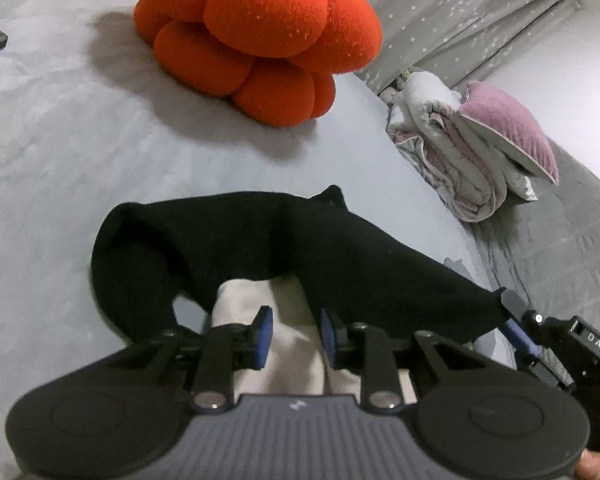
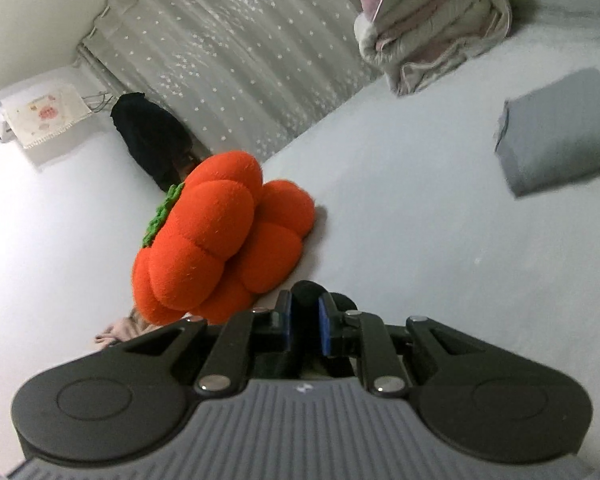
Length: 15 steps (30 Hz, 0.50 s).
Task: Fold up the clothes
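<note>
Left gripper (image 1: 294, 332) angled down over bed (image 1: 60, 160), jaws narrow around pale cloth (image 1: 288, 344). Right gripper (image 2: 304, 322) rolled sideways, clamping black garment (image 1: 260, 240) corner.

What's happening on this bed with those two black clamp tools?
A person is folding clothes with a handheld gripper in each hand. The left gripper is closed on a pale garment, with a black garment draped across it. The right gripper pinches the black cloth's edge. An orange pumpkin cushion sits further back on the bed.
</note>
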Available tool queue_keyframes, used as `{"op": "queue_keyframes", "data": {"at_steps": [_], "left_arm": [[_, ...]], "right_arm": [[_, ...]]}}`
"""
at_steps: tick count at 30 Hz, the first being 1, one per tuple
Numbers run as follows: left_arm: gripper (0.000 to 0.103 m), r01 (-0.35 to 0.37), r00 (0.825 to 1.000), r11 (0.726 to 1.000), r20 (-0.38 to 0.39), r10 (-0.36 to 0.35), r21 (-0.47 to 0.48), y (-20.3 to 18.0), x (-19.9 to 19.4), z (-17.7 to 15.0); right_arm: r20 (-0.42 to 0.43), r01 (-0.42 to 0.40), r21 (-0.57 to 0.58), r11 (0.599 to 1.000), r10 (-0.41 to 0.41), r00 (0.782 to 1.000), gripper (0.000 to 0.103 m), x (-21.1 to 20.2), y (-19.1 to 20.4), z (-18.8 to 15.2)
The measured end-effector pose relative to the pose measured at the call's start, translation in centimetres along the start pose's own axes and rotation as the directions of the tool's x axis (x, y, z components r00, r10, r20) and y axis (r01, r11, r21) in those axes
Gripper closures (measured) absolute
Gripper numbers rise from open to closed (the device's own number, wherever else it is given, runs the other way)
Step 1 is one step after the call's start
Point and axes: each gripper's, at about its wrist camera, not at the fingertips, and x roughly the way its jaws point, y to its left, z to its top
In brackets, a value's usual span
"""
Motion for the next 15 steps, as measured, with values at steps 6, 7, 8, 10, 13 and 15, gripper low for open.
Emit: {"op": "queue_keyframes", "data": {"at_steps": [6, 7, 8, 10, 13, 15], "left_arm": [[0.069, -0.015, 1.000, 1.000, -0.021, 0.014, -0.006, 0.4, 0.3, 0.0], [0.069, -0.007, 1.000, 1.000, -0.026, 0.006, -0.007, 0.4, 0.3, 0.0], [0.068, 0.016, 0.999, 1.000, -0.037, -0.016, 0.000, 0.2, 0.3, 0.0], [0.059, 0.063, 0.996, 0.997, -0.072, -0.061, 0.034, -0.5, 0.4, -0.2], [0.056, 0.090, 0.988, 0.989, -0.135, -0.074, 0.116, -1.9, 1.1, -1.2], [0.056, 0.078, 0.985, 0.984, -0.163, -0.051, 0.161, -2.7, 1.7, -2.1]], "right_arm": [[-0.076, 0.056, 0.074, 0.996, -0.051, 0.996, 0.081, 2.0, -2.3, -0.5], [-0.090, 0.060, 0.095, 0.994, -0.051, 0.995, 0.081, 2.2, -2.7, -0.5], [-0.102, 0.062, 0.116, 0.991, -0.050, 0.994, 0.081, 2.4, -3.1, -0.6], [-0.127, 0.069, 0.157, 0.985, -0.049, 0.991, 0.077, 2.8, -4.0, -0.7], [-0.154, 0.080, 0.206, 0.975, -0.048, 0.987, 0.064, 3.1, -4.9, -0.9], [-0.173, 0.085, 0.239, 0.967, -0.044, 0.984, 0.063, 3.2, -5.4, -1.1]]}}
